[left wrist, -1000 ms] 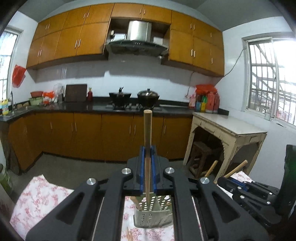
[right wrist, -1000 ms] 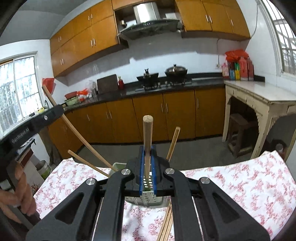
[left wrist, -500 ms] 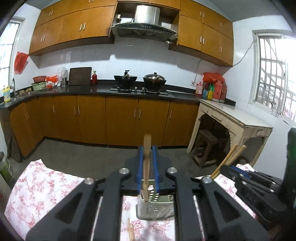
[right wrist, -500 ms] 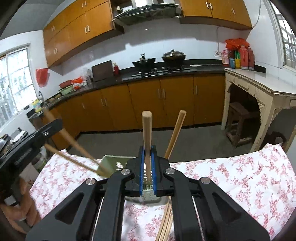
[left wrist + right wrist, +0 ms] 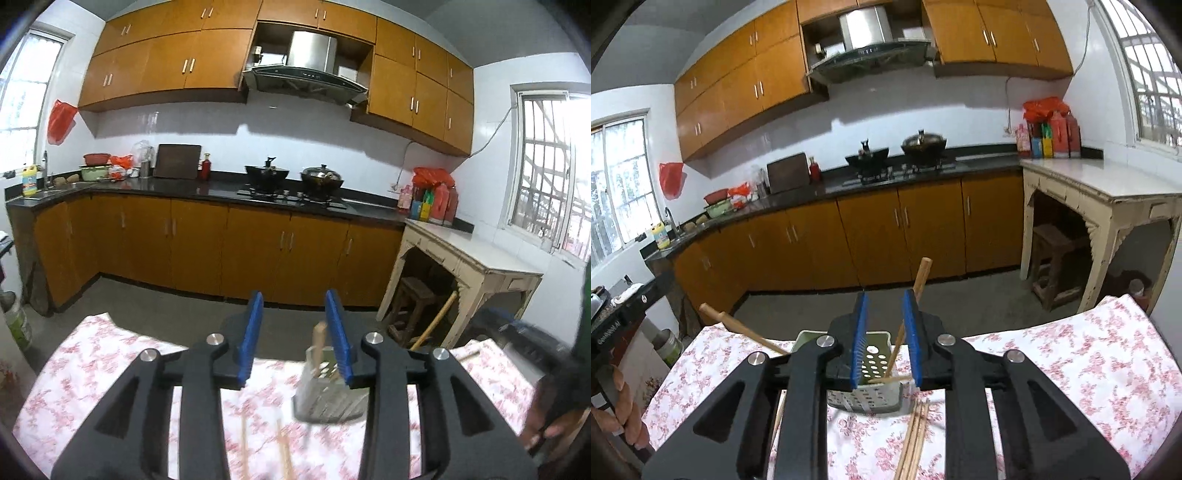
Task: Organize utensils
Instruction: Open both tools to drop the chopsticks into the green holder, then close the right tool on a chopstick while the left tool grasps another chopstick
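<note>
We see a tabletop (image 5: 1071, 369) with a flowered cloth. Its far edge drops to a bare grey floor (image 5: 177, 306), with brown cupboards (image 5: 258, 251) well behind. The cloth to the right of the holder lies bare in the right view.

The utensil holder (image 5: 866, 391) stands near the far edge of the tabletop. It is a pale box with holes. From the right view we look down into it and see sticks leaning inside, one chopstick (image 5: 919, 280) poking up high. Loose chopsticks (image 5: 914, 435) lie on the cloth just in front of it. The left view is blurry and shows the holder (image 5: 325, 395) from the side, with a wooden handle (image 5: 318, 343) standing in it. It also shows the other hand (image 5: 546, 432) at the right rim.

Our left gripper (image 5: 295, 336) has its fingers (image 5: 251, 332) partly apart and opening. Nothing is between them; the handle sits just beside the right finger.

Our right gripper (image 5: 884, 339) has its fingers (image 5: 858, 339) a little apart and opening. They hang over the holder and grip nothing.
</note>
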`<state>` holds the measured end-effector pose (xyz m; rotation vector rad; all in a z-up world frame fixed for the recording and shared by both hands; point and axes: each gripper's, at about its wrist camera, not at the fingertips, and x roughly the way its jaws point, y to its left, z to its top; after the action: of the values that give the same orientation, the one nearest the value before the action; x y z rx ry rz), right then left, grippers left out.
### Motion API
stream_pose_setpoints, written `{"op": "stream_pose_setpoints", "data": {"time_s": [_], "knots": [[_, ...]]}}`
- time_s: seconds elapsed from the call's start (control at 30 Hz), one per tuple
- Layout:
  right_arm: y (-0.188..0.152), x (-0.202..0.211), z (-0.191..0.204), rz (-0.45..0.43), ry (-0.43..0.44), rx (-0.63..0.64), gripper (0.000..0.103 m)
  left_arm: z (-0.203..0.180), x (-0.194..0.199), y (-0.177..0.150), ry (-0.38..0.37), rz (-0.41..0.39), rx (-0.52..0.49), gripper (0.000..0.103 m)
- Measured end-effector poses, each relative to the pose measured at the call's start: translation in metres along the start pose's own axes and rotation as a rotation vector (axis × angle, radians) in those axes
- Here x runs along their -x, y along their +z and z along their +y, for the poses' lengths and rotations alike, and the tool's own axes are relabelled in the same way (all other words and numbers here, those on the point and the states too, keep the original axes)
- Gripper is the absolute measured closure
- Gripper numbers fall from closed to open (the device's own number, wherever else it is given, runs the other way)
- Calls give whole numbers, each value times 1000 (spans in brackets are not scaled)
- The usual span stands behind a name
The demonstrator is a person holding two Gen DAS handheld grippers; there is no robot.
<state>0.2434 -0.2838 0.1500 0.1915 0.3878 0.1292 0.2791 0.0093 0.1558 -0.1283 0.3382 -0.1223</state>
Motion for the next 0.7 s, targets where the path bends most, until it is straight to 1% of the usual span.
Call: {"op": "stream_pose_setpoints", "data": {"time_s": [0.03,0.13,0.2,0.23,0.27,0.3,0.33,0.4,0.5,0.63,0.7], "knots": [[-4,8,-3,-3,-3,1,82,3,5,-5,6,4,-1,65],[-24,24,-15,5,-32,4,82,22,23,-32,38,35,-11,62],[-47,28,-29,33,-77,-2,82,32,29,-52,68,61,-26,60],[-56,27,-34,52,-92,-9,82,39,30,-68,91,84,-40,60],[-71,23,-42,91,-102,-27,82,44,29,-81,105,107,-50,59],[-79,20,-46,116,-104,-40,82,48,28,-93,115,131,-55,59],[-95,11,-53,163,-114,-57,82,53,24,-107,123,165,-58,59],[-119,-3,-58,229,-131,-75,82,62,17,-132,144,225,-57,59],[-147,-20,-57,303,-112,-98,82,73,7,-163,161,303,-30,59],[-182,-48,-37,415,-49,-96,82,82,0,-192,165,369,1,59],[-195,-58,-27,452,-39,-75,82,84,-2,-201,161,395,9,59]]}}
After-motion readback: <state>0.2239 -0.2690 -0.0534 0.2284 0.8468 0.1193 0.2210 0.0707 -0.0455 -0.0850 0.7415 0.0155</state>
